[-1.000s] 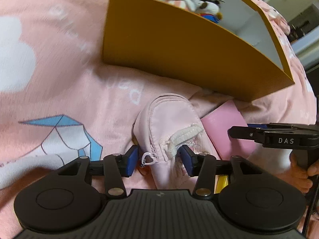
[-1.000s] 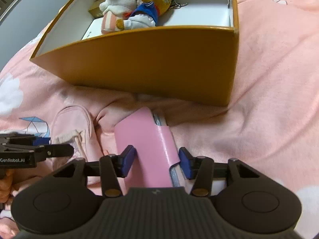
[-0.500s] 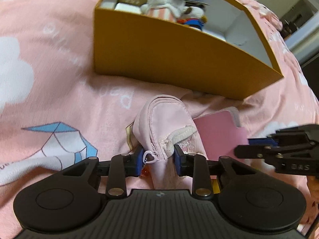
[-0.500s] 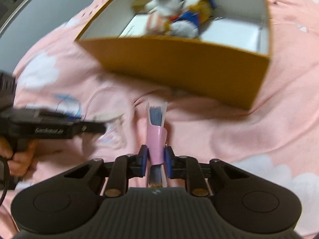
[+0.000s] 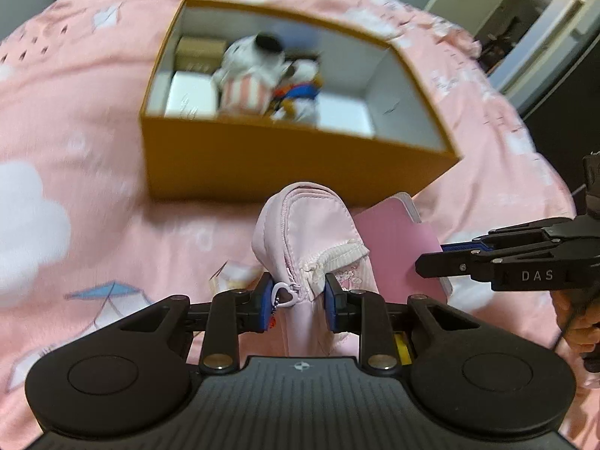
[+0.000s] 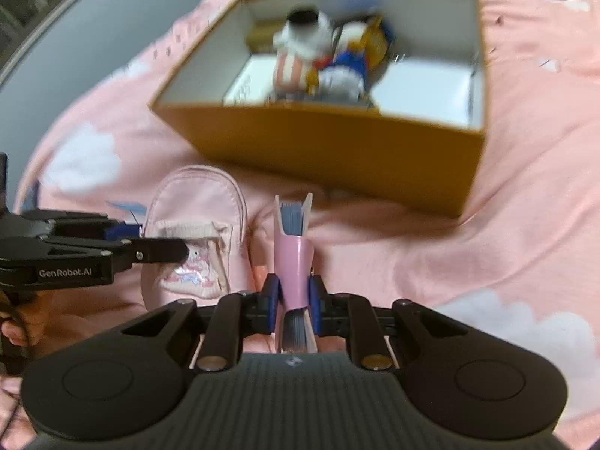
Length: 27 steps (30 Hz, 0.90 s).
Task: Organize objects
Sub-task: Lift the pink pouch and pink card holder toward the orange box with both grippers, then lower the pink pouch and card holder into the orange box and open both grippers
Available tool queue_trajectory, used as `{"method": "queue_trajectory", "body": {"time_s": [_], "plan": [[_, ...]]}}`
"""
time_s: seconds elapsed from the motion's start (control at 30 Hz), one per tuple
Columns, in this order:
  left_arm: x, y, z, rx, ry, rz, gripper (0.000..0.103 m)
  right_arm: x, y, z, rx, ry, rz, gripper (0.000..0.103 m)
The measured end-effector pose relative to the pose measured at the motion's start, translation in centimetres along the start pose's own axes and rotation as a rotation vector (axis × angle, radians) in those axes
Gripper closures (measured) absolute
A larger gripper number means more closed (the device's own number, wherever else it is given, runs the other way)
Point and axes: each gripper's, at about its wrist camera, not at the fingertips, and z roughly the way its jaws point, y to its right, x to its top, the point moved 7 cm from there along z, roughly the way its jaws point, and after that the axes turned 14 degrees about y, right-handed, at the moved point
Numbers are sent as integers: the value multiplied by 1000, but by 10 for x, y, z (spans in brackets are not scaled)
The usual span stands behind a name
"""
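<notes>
Just in front of the orange box (image 5: 300, 165) on the pink bed (image 5: 75, 75), the left gripper (image 5: 298, 302) fingers are closing on the pink pouch (image 5: 307, 232) while the right gripper (image 6: 294, 300) is pinching the pink booklet (image 6: 294, 258), both apparently lifted, so next they're probably needing carrying over the box wall.

We see a pink bedspread (image 5: 93, 142) printed with white clouds (image 5: 26, 221), a doorway (image 5: 513, 22) at the far right, and a grey wall (image 6: 93, 11).
</notes>
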Motion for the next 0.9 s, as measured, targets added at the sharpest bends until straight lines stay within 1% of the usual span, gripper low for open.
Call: {"method": "queue_trajectory", "body": {"time_s": [0.1, 0.3, 0.4, 0.5, 0.57, 0.67, 0.77, 0.9], "plan": [[22, 12, -12, -42, 46, 18, 73, 13, 0, -26, 6, 73, 32, 85], [79, 26, -23, -67, 154, 60, 73, 53, 5, -75, -19, 250, 61, 85], [108, 34, -17, -73, 193, 90, 73, 76, 12, -93, -48, 340, 63, 85], [132, 44, 3, -72, 198, 124, 73, 98, 23, -102, -96, 417, 55, 85], [140, 52, 26, -86, 171, 138, 73, 111, 31, -100, -132, 455, 54, 85], [140, 61, 70, -112, 91, 127, 73, 123, 45, -94, -170, 480, 67, 85], [133, 67, 113, -105, 29, 142, 73, 129, 58, -84, -191, 481, 91, 85], [118, 65, 152, -136, -63, 113, 73, 131, 73, -68, -197, 460, 116, 85]]}}
